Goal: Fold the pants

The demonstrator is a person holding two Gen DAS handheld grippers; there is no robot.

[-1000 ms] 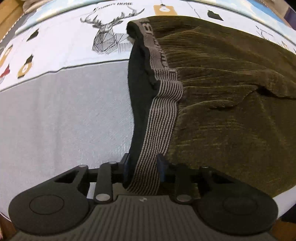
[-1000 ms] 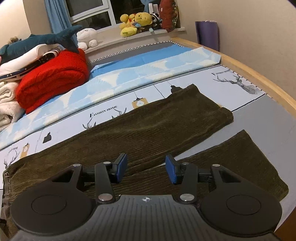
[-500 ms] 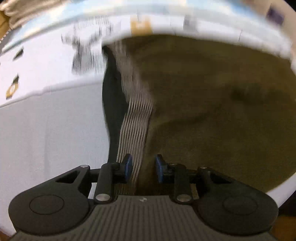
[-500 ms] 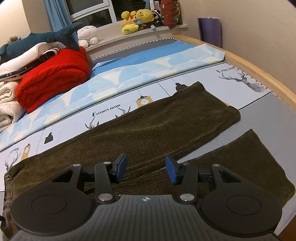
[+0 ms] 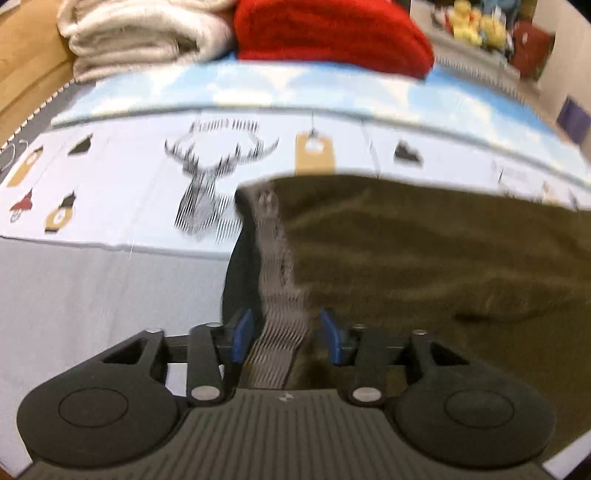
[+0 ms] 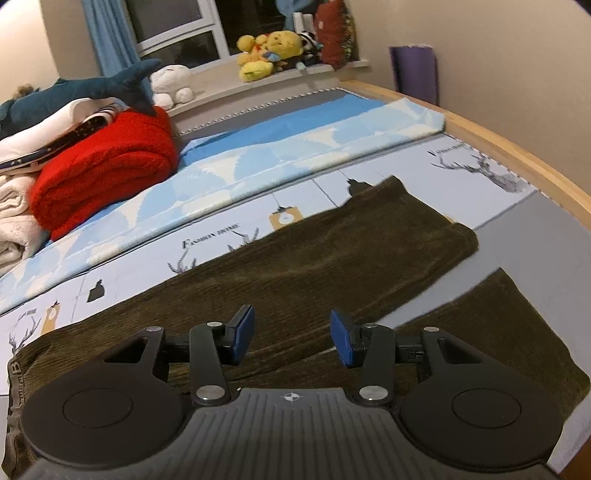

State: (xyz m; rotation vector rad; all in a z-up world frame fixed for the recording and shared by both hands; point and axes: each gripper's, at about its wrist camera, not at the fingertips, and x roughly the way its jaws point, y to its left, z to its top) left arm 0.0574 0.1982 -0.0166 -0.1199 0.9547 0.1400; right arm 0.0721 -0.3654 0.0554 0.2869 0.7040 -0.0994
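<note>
Dark olive corduroy pants (image 5: 424, 258) lie spread on the bed. Their two legs (image 6: 332, 258) run to the right and are split at the ends. My left gripper (image 5: 286, 336) is shut on the grey striped waistband (image 5: 280, 295) and holds it raised off the sheet; this view is blurred. My right gripper (image 6: 291, 336) sits low over the pants where the two legs part. Its jaws are closing, with corduroy showing in the gap but no pinch visible. The waistband end (image 6: 14, 373) shows at the far left of the right wrist view.
The bed sheet (image 5: 110, 295) is grey near me and deer-printed farther back. A folded red blanket (image 6: 103, 166) and white towels (image 5: 140, 33) are stacked at the back left. Plush toys (image 6: 269, 51) line the windowsill. A wooden bed frame (image 6: 517, 155) borders the right side.
My left gripper has risen and tilted up with the waistband, so the blankets at the back now show. My right gripper's jaws have narrowed a little and the hand stayed about where it was.
</note>
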